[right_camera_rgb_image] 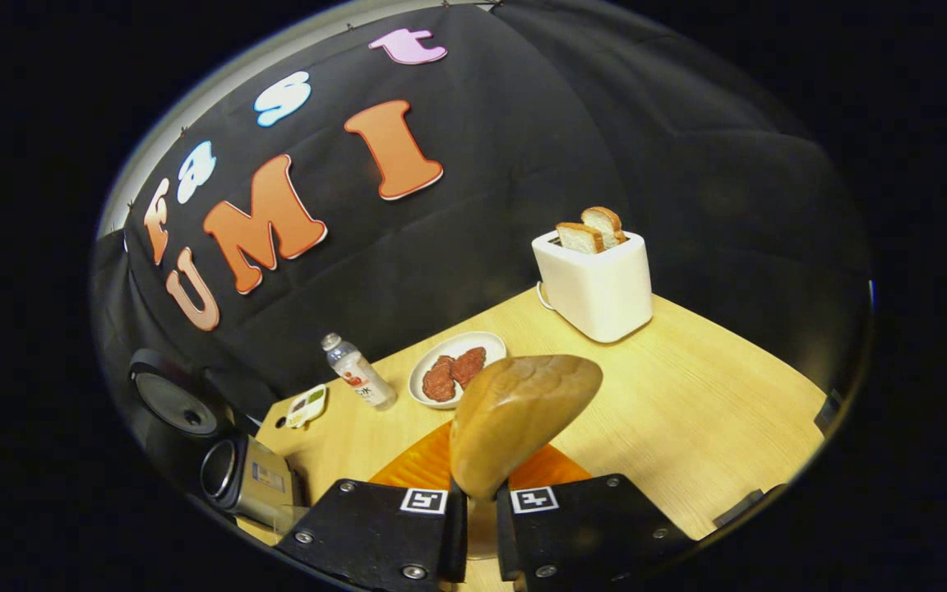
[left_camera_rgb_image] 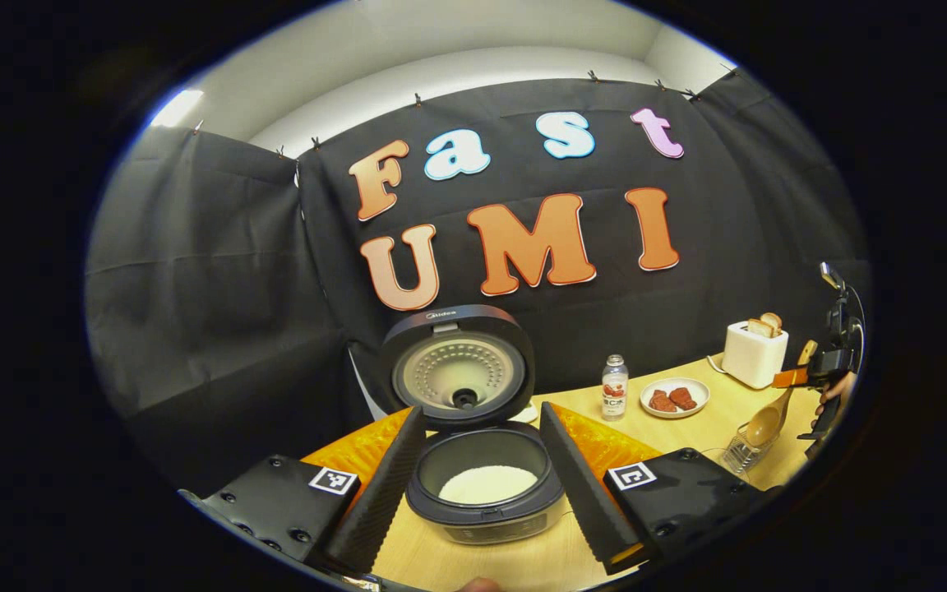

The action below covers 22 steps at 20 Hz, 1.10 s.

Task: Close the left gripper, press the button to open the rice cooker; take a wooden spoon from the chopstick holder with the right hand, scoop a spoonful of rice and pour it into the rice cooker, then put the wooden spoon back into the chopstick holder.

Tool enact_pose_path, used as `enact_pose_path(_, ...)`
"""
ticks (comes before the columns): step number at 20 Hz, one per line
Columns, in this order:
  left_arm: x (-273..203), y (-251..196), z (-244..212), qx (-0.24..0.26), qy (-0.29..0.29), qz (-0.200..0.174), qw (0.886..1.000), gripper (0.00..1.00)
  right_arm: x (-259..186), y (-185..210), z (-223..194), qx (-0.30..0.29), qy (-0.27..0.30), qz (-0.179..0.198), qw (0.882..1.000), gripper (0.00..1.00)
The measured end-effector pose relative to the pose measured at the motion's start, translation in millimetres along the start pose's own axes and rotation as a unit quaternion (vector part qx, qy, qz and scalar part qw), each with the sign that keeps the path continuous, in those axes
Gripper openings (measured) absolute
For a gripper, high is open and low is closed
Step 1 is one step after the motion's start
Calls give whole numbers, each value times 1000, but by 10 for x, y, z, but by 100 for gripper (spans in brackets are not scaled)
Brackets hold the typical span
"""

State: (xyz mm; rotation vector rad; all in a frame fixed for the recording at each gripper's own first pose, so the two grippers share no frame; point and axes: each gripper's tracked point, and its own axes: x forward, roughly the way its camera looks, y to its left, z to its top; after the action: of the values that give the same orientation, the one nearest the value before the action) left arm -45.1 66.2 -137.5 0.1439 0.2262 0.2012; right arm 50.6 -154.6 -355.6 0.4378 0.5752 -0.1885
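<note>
In the left gripper view, the rice cooker [left_camera_rgb_image: 483, 485] is seen already opened, rice inside, framed by the left gripper [left_camera_rgb_image: 482, 485], spread wide and empty. In the right gripper view, the wooden spoon [right_camera_rgb_image: 515, 419] is clamped by the right gripper [right_camera_rgb_image: 480, 514]; returning it to the holder remains.

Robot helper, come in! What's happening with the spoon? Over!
Left gripper open. Right gripper shut on wooden spoon. Rice cooker lid up, rice inside. Nothing in the way.
</note>
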Motion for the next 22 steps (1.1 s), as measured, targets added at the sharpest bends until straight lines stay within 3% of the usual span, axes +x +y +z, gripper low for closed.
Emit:
enact_pose_path(2,257,189,169,-9,-2,15,1000,100,59,-22,-150,-2,19,0,1000,14)
enact_pose_path(7,1059,772,842,-71,-17,27,997,100,72,-64,-496,-41,70,-7,997,17)
enact_pose_path(9,1435,911,1109,-66,-15,21,997,100,16,-80,-473,-61,77,-8,995,20)
enact_pose_path(10,1596,934,1250,-60,-15,11,998,87,-11,-113,-435,-73,79,-14,994,22)
enact_pose_path(11,1770,898,1415,-59,-13,-9,998,93,-53,-151,-391,-86,83,-22,993,29)
enact_pose_path(12,1939,924,1564,-67,-15,-17,997,87,-87,-187,-345,-96,84,-28,991,24)
enact_pose_path(13,2120,902,1613,-73,3,-28,997,87,-145,-196,-274,-102,81,-33,991,42)
enact_pose_path(16,2512,805,1382,-56,76,-34,995,88,-285,-103,-32,-113,60,-34,991,60)
enact_pose_path(18,2717,486,1085,-52,143,-64,986,88,-408,9,57,-118,52,-28,991,71)
enact_pose_path(20,2827,302,729,-65,212,-78,972,88,-523,115,109,-128,48,-20,990,78)
enact_pose_path(21,2837,231,570,-74,250,-84,962,95,-568,185,142,-130,43,-15,990,82)
enact_pose_path(22,2813,177,393,-84,284,-91,951,95,-617,237,167,-131,39,-11,991,83)
